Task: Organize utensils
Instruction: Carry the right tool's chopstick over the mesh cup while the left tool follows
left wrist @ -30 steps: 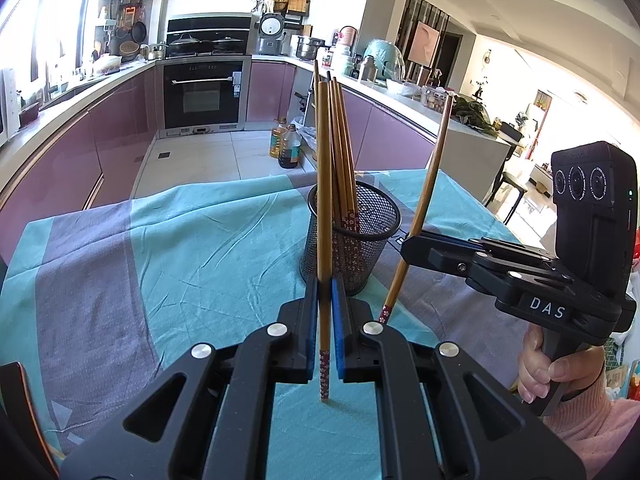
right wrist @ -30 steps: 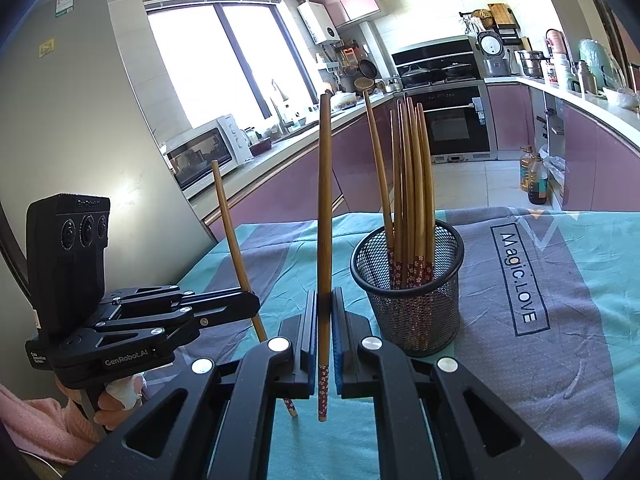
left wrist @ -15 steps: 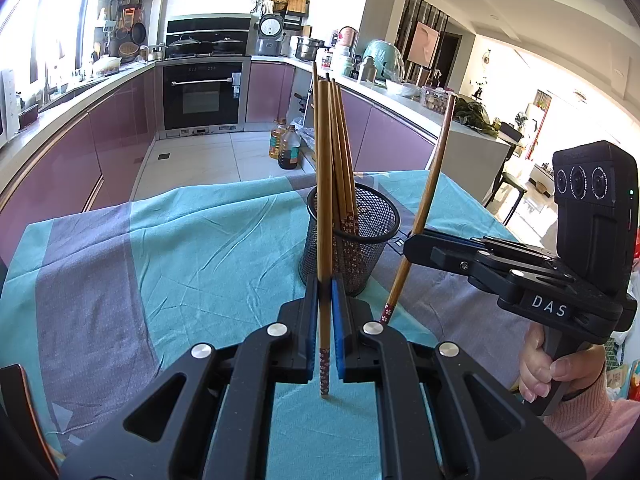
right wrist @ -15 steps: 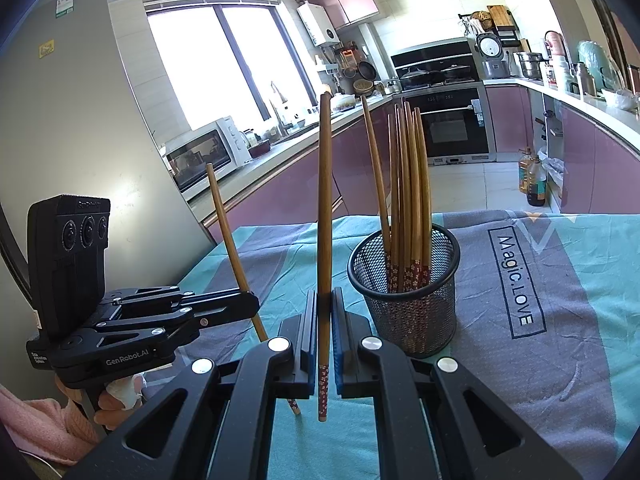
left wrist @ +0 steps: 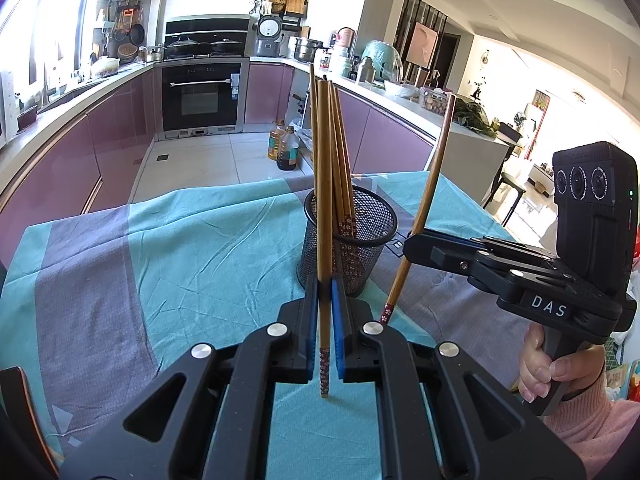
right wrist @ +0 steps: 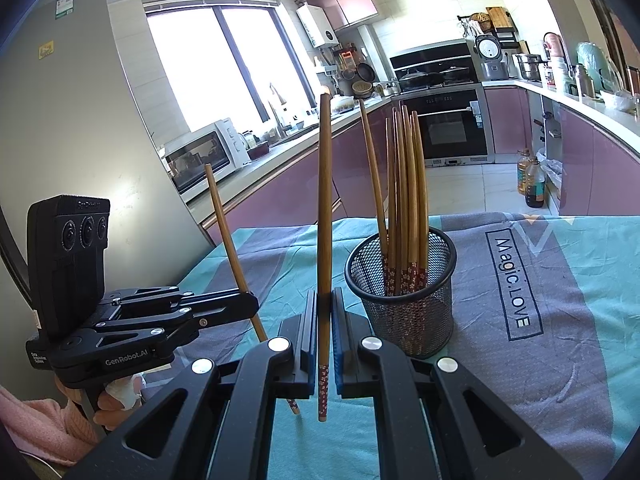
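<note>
Each gripper is shut on one brown chopstick held upright, flower-patterned end down. In the left wrist view my left gripper (left wrist: 325, 300) clamps its chopstick (left wrist: 324, 200) just in front of a black mesh holder (left wrist: 352, 256) with several chopsticks (left wrist: 340, 184) standing in it. To the right of the holder my right gripper (left wrist: 414, 242) pinches a leaning chopstick (left wrist: 430, 196). In the right wrist view my right gripper (right wrist: 325, 312) grips its chopstick (right wrist: 325, 200) left of the holder (right wrist: 404, 304), and my left gripper (right wrist: 250, 304) holds its chopstick (right wrist: 226, 232) further left.
The holder stands on a teal and grey tablecloth (left wrist: 180, 264), which has "Magic.LOVE" printed right of the holder (right wrist: 514, 280). A person's hand in a pink sleeve (left wrist: 560, 376) grips the right handle. A dark chair back (left wrist: 16, 404) sits at the near left corner. Kitchen counters lie beyond the table.
</note>
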A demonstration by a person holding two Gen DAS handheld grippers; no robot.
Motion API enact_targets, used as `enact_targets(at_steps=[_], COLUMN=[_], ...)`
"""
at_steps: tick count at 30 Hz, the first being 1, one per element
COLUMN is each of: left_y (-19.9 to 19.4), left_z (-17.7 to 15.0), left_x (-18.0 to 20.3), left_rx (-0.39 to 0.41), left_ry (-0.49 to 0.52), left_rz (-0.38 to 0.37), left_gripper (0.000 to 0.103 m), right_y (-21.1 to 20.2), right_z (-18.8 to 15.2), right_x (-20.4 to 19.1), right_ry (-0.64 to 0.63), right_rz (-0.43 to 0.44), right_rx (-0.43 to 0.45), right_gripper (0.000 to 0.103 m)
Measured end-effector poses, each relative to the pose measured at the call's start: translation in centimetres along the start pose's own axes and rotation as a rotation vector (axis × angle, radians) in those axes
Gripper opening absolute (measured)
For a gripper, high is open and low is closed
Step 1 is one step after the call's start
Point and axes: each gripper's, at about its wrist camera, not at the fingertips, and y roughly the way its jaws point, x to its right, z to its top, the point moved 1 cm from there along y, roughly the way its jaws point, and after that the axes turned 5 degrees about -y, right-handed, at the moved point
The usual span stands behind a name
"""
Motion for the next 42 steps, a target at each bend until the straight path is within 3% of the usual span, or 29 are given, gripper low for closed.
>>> enact_targets(at_steps=[42], left_y=[-1.0], left_z=[1.6], left_x=[-0.8], left_rx=[0.053], left_ry=[0.032], left_rz=[-0.029], left_gripper=[0.007], right_y=[-1.4], right_z=[1.6], right_x=[-0.2], right_ry=[-0.04], right_rz=[-0.03], right_rx=[0.051], right_gripper=[0.006])
